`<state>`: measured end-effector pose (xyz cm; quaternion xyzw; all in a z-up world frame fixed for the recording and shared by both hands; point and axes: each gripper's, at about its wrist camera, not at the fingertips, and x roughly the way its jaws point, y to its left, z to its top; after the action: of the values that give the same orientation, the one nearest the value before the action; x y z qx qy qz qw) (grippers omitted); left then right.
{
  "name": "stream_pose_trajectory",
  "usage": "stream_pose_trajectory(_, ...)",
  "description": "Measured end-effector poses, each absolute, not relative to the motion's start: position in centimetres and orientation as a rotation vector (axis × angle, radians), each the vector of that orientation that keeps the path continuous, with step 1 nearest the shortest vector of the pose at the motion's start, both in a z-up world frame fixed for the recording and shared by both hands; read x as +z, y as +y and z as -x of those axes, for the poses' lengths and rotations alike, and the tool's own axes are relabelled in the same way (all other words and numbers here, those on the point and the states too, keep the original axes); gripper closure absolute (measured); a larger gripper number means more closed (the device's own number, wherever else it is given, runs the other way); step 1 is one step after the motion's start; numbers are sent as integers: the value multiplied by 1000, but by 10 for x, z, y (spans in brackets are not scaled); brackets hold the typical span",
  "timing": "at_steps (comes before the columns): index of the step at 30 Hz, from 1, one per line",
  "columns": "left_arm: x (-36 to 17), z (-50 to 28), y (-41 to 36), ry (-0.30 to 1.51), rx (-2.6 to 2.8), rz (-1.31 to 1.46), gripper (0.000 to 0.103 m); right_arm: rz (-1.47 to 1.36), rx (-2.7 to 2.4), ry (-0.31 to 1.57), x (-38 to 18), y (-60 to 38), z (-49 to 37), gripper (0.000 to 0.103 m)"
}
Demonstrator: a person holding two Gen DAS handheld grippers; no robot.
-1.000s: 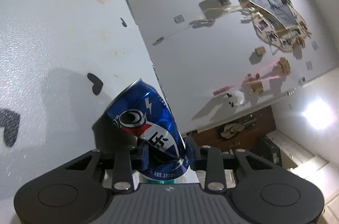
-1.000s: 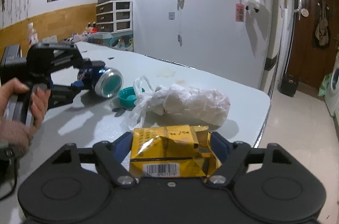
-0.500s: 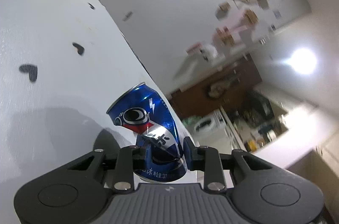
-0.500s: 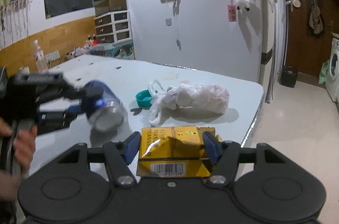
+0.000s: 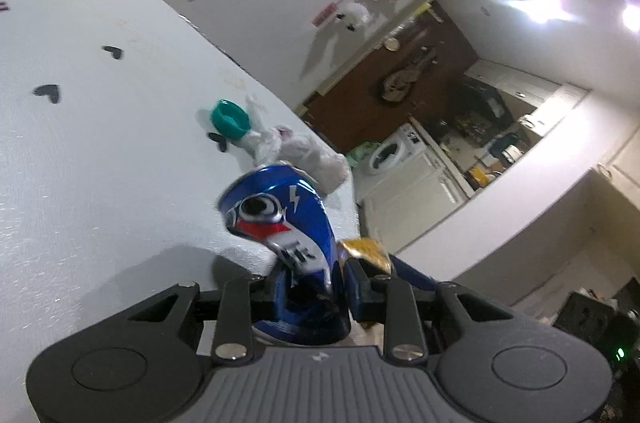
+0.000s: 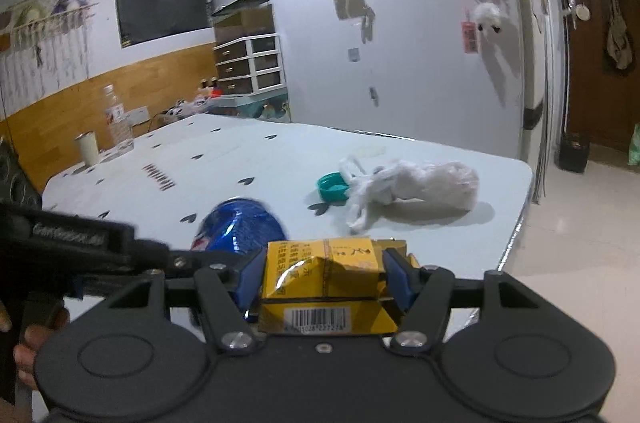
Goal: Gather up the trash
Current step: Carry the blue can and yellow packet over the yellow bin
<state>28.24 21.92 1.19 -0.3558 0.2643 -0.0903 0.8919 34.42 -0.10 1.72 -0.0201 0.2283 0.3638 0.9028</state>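
A white table printed with black hearts stands before a pale wall hung with photos. A drawer unit and a brown door flank it; a washing machine sits beyond.

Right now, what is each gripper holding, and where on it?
Left gripper pinches the dented blue can across its lower body. Right gripper clamps the crumpled yellow carton by its two sides.
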Motion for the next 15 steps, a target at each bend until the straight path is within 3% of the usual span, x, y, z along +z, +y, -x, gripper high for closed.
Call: stream_pose_trajectory(15, 28, -279, 220, 565, -87, 610, 71, 78, 785, 503, 11, 3, -318, 39)
